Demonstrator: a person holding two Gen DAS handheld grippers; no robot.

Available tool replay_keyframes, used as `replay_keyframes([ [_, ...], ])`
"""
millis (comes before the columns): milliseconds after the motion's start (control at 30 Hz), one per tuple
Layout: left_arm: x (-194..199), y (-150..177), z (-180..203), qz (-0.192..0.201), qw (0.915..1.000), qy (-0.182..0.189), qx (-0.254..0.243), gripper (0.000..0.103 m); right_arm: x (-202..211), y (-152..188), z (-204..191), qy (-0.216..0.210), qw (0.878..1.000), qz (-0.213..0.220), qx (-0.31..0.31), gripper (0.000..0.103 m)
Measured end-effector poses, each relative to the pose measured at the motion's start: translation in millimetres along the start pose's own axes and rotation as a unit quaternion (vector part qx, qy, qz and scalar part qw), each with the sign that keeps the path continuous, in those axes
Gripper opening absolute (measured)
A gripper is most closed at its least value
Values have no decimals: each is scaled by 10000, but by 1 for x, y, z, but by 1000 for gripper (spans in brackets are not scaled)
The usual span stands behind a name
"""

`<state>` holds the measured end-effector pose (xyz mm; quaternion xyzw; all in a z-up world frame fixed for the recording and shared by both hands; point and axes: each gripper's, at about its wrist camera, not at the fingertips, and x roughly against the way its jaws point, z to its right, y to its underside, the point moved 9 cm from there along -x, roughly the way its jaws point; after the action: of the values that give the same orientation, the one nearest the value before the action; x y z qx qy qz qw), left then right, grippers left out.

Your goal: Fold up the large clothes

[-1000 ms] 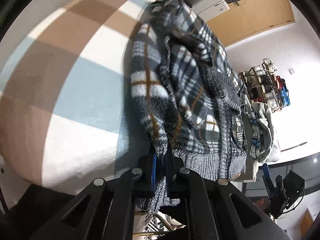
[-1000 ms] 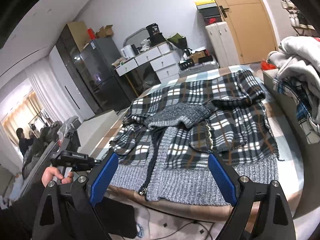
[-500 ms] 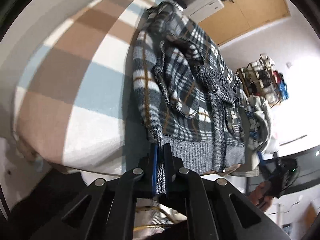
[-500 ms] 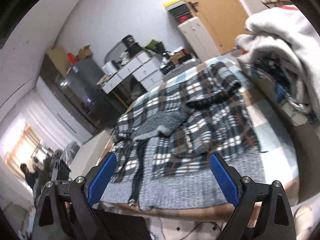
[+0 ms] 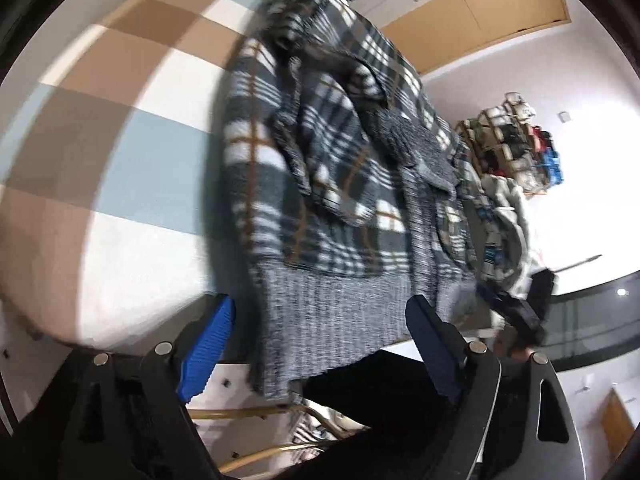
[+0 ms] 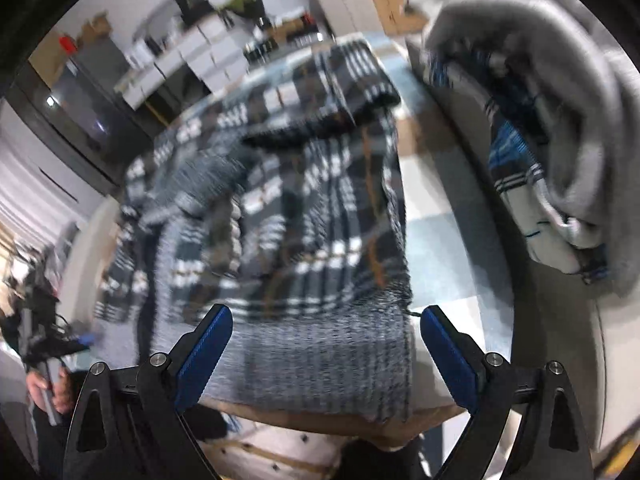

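A large dark plaid fleece jacket [image 5: 320, 168] with a grey ribbed knit hem [image 5: 332, 312] lies spread on the checked bed cover [image 5: 132, 160]. Its hem hangs over the near bed edge. My left gripper [image 5: 320, 344] is open, its blue pads either side of the hem corner, holding nothing. In the right wrist view the jacket [image 6: 288, 208] is blurred. My right gripper [image 6: 320, 352] is open just before the hem [image 6: 320, 352], near its right corner, empty.
A pile of grey and striped clothes [image 6: 552, 128] lies to the right of the jacket and also shows in the left wrist view [image 5: 504, 216]. White drawers [image 6: 192, 52] and a wooden door [image 5: 492, 4] stand beyond the bed. A shelf rack [image 5: 516, 140] stands at the wall.
My left gripper has let go of the jacket's hem corner and opened wide. My right gripper has moved closer to the hem and toward its right side, still open.
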<state>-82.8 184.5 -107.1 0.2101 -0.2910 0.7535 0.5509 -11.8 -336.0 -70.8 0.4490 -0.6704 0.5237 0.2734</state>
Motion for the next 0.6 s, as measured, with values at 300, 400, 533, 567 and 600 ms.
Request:
replay_keyframes([
  [300, -7, 4, 15, -309, 9970, 704, 97, 83, -16, 9, -17, -793, 9952, -568, -34, 94],
  [400, 3, 2, 28, -194, 9918, 1263, 88, 83, 8, 7, -39, -1941, 9806, -257, -66, 79],
  [533, 22, -7, 30, 192, 9848, 1714, 211, 83, 6, 14, -39, -1865, 9822, -225, -78, 79],
  [567, 19, -6, 25, 113, 9858, 1638, 353, 83, 1, 16, -35, -1690, 9851, -280, -125, 79],
  [600, 13, -5, 22, 15, 9866, 1568, 455, 83, -5, 17, -27, -1410, 9893, -339, -189, 79],
])
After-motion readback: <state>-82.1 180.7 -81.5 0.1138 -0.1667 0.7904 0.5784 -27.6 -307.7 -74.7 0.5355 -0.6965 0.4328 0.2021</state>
